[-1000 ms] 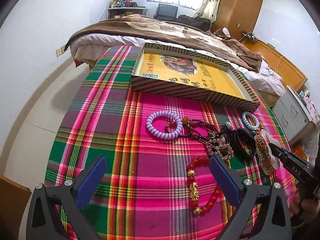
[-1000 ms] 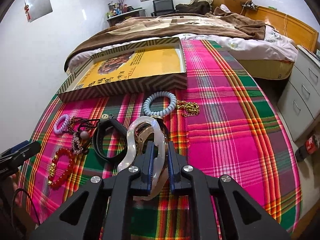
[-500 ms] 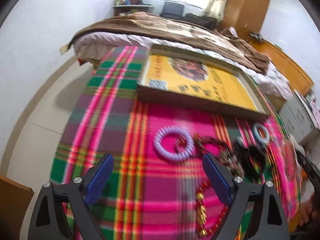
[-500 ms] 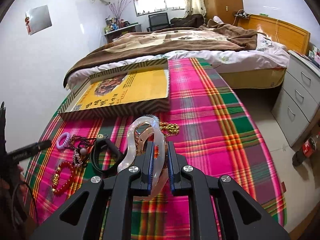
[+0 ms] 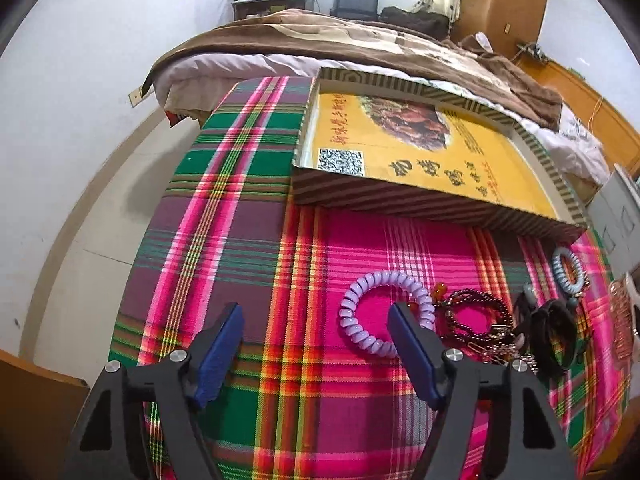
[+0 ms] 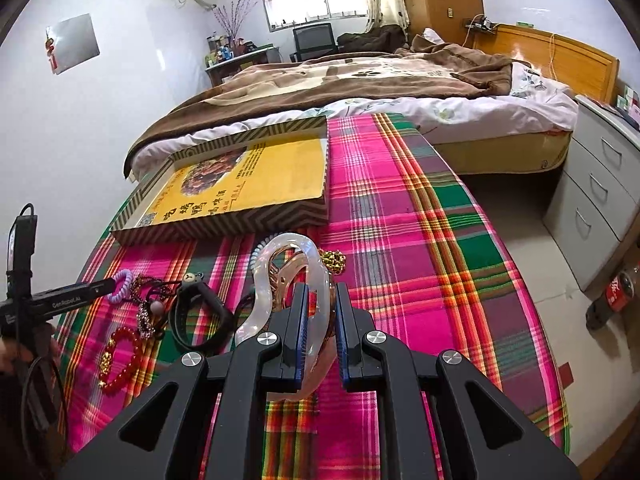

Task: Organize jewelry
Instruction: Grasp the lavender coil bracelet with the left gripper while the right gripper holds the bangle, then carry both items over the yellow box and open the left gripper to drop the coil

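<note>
Right gripper [image 6: 318, 326] is clamped on a clear hair clip [image 6: 290, 276], lifted above the tabletop [image 6: 420, 240] near the box [image 6: 248, 184]. Rigid, slick, likely brittle: grip its thick band. Left gripper [image 5: 316, 344] is spread wide, empty.

The hair clip [image 6: 296, 280] hides most of the blue coil bracelet [image 6: 256, 254].

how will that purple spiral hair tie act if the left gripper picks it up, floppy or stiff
The purple spiral hair tie looks like a springy plastic coil, so it would probably flex and stretch rather than hold its ring shape. Its glossy surface may slip between the pads of the open left gripper. It seems light, and touches the dark beaded bracelet, which might drag along.
</note>
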Available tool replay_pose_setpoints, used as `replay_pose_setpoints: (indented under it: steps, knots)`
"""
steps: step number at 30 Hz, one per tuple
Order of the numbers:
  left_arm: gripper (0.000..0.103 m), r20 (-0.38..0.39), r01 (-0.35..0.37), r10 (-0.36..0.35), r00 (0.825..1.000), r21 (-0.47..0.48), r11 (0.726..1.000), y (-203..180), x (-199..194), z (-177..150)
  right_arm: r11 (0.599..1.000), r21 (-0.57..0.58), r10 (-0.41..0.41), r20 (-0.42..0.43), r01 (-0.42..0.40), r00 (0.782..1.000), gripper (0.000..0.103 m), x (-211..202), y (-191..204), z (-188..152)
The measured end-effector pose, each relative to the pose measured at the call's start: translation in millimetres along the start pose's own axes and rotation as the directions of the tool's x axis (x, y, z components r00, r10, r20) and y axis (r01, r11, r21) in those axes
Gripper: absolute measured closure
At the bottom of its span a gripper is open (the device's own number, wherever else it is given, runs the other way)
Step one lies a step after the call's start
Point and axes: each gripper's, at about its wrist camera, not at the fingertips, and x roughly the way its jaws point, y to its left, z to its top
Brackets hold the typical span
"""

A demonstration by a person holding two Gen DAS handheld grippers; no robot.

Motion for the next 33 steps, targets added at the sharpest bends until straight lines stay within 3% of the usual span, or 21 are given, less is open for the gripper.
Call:
replay_pose_setpoints:
  steps: [5,10,12,18,25,33]
  knots:
    - [0.035,-0.013,-0.045,0.045,0.999,0.022,0.999,-6,6,-1,1.0,0.001,0.003,0.003,-0.003,1.0,0.09,1,-1,1]
    - [0.042,-0.004,-0.039,0.04,0.999,0.021,0.999,-7,5,-1,1.0,0.0,0.006,-0.004,-0.006,1.0,0.09,4,0,1]
    - [0.063,0.005,-0.034,0.034,0.999,0.029,0.999,-9,4,0,1.0,0.0,0.007,-0.007,-0.007,1.0,0.09,5,0,1]
    - [0.09,0.01,-0.01,0.01,1.0,0.044,0.999,-14,2,1,1.0,0.006,0.004,-0.006,-0.004,1.0,0.09,5,-2,2]
    - [0.092,0.021,0.017,-0.018,1.0,0.031,0.999,-17,0,1,1.0,0.007,0.0,-0.002,0.0,1.0,0.09,3,-3,2]
    - [0.092,0.092,0.034,-0.038,0.995,0.043,0.999,-22,-31,4,1.0,-0.007,0.005,0.019,-0.004,1.0,0.09,-4,-1,7]
